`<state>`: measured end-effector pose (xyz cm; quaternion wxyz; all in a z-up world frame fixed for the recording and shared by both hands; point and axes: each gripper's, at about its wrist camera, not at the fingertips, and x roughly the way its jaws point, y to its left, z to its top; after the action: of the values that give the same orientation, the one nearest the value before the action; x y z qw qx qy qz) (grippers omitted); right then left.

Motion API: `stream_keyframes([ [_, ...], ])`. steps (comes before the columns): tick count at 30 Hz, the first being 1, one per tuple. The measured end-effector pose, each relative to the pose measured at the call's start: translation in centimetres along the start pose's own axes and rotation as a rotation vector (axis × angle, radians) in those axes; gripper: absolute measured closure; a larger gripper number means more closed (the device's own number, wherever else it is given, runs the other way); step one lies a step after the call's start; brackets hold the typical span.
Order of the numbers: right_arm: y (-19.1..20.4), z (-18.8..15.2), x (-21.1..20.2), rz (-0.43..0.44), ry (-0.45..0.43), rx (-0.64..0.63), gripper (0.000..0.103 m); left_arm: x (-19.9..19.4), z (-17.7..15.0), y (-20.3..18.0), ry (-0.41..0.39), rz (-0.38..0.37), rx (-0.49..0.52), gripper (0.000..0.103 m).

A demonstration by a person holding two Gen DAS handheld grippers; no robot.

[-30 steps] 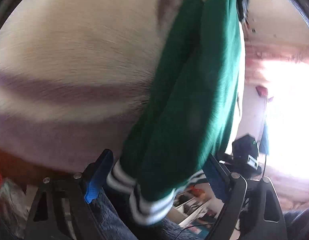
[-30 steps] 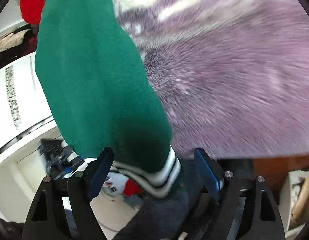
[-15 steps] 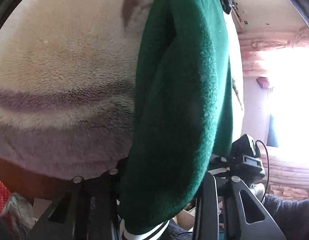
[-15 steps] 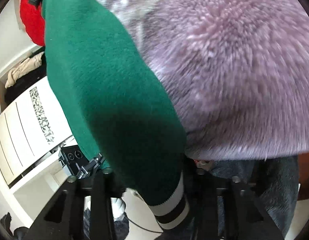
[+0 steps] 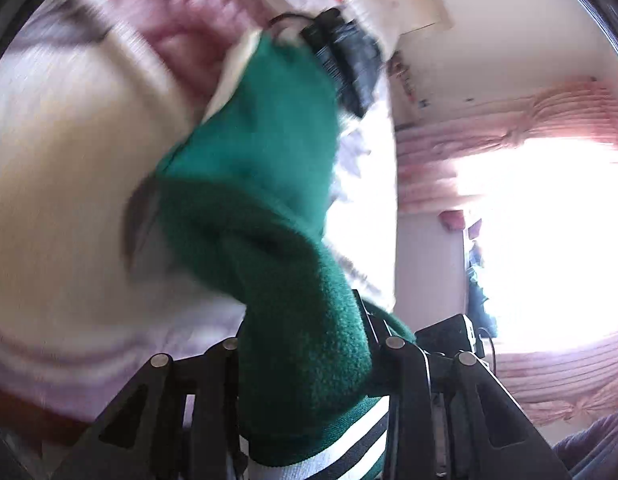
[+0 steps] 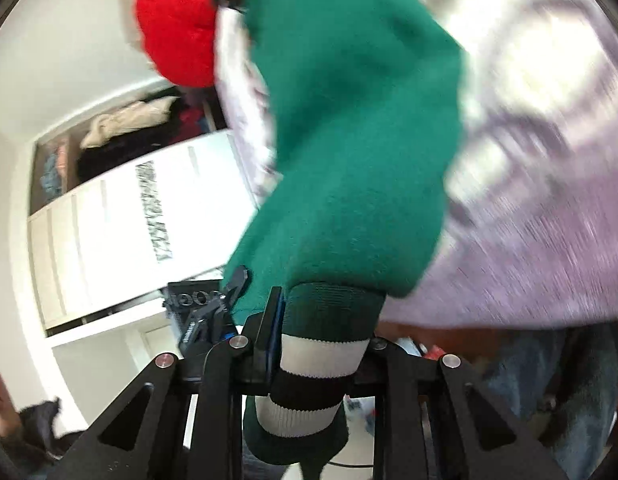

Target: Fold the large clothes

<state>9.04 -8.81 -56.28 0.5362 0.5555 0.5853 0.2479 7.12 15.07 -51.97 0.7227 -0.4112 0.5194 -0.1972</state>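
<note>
Fingers of both grippers pinch the green garment's striped cuffs; fingertips hidden.

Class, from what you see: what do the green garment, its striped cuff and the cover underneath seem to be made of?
Green garment: probably fleece, matt, with a fuzzy nap. Striped cuff: ribbed knit, judging by its fine lines. Cover: apparently plush, long-piled, though blurred.

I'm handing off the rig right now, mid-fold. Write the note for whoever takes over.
Left tongs: shut on the green garment near its striped hem, having just closed.
Right tongs: shut on the striped cuff, also just closed.
Garment hangs lifted above the fuzzy blanket; a red item lies beyond it.
Done: both ends gripped.
Left: every fold, by the look of it.
</note>
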Motion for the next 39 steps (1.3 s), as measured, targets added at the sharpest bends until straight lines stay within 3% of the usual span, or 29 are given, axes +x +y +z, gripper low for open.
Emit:
stream_keyframes([
  [3, 3.9, 4.8, -1.0, 0.009, -0.056, -0.056, 0.079, 0.7, 4.2, -1.4, -0.036, -0.013, 0.060, 0.074],
  [7, 7.5, 12.6, -1.6, 0.007, -0.124, -0.091, 0.079, 2.2, 10.8, -0.6, -0.062, -0.035, 0.040, 0.074],
  [13, 10.5, 25.0, 0.1, -0.038, -0.188, -0.050, 0.079, 8.8, 21.2, 1.4, -0.020, -0.041, -0.117, 0.074],
  [17, 10.8, 32.1, 0.5, -0.055, -0.169, 0.023, 0.078, 12.3, 25.8, 4.3, 0.064, -0.048, -0.278, 0.071],
  [19, 10.0, 35.2, 1.7, -0.052, -0.149, 0.089, 0.073, 13.6, 27.0, 5.6, 0.105, -0.045, -0.347, 0.064],
  [20, 9.5, 36.2, 1.9, -0.044, -0.144, 0.112, 0.070, 14.3, 27.3, 6.4, 0.130, -0.044, -0.387, 0.060],
  [22, 7.8, 37.4, 1.9, -0.037, -0.127, 0.166, 0.064, 14.4, 27.4, 6.9, 0.157, -0.063, -0.404, 0.043],
  [23, 7.3, 38.3, 2.2, -0.041, -0.118, 0.191, 0.063, 14.1, 27.4, 6.8, 0.163, -0.077, -0.399, 0.040],
  [24, 6.8, 38.9, 2.1, -0.036, -0.110, 0.214, 0.058, 13.7, 27.4, 6.6, 0.160, -0.088, -0.398, 0.035],
  [25, 6.5, 39.1, 1.8, -0.011, -0.108, 0.226, 0.041, 13.0, 27.5, 6.4, 0.146, -0.124, -0.399, 0.030],
  [27, 6.8, 39.9, 1.1, 0.059, -0.136, 0.219, 0.021, 11.5, 27.9, 6.4, 0.099, -0.193, -0.418, 0.029],
  [29, 7.4, 40.6, -0.6, 0.104, -0.176, 0.195, 0.020, 9.4, 27.9, 6.3, 0.024, -0.234, -0.401, 0.028],
  [30, 7.8, 40.9, -1.4, 0.104, -0.194, 0.174, 0.020, 8.4, 27.9, 6.2, -0.007, -0.216, -0.382, 0.028],
  [32, 9.1, 41.2, -3.0, -0.002, -0.209, 0.073, 0.019, 6.6, 27.6, 5.6, -0.066, -0.131, -0.309, 0.028],
  [36, 10.0, 41.2, -3.1, -0.360, -0.136, -0.188, 0.019, 4.2, 23.7, 4.6, -0.156, 0.059, -0.162, 0.028],
  [38, 8.9, 41.6, -2.4, -0.422, -0.061, -0.246, 0.016, 3.7, 20.2, 5.0, -0.186, 0.099, -0.122, 0.028],
  [39, 8.3, 41.9, -1.9, -0.441, -0.026, -0.265, 0.008, 3.7, 18.4, 5.4, -0.198, 0.100, -0.130, 0.028],
])
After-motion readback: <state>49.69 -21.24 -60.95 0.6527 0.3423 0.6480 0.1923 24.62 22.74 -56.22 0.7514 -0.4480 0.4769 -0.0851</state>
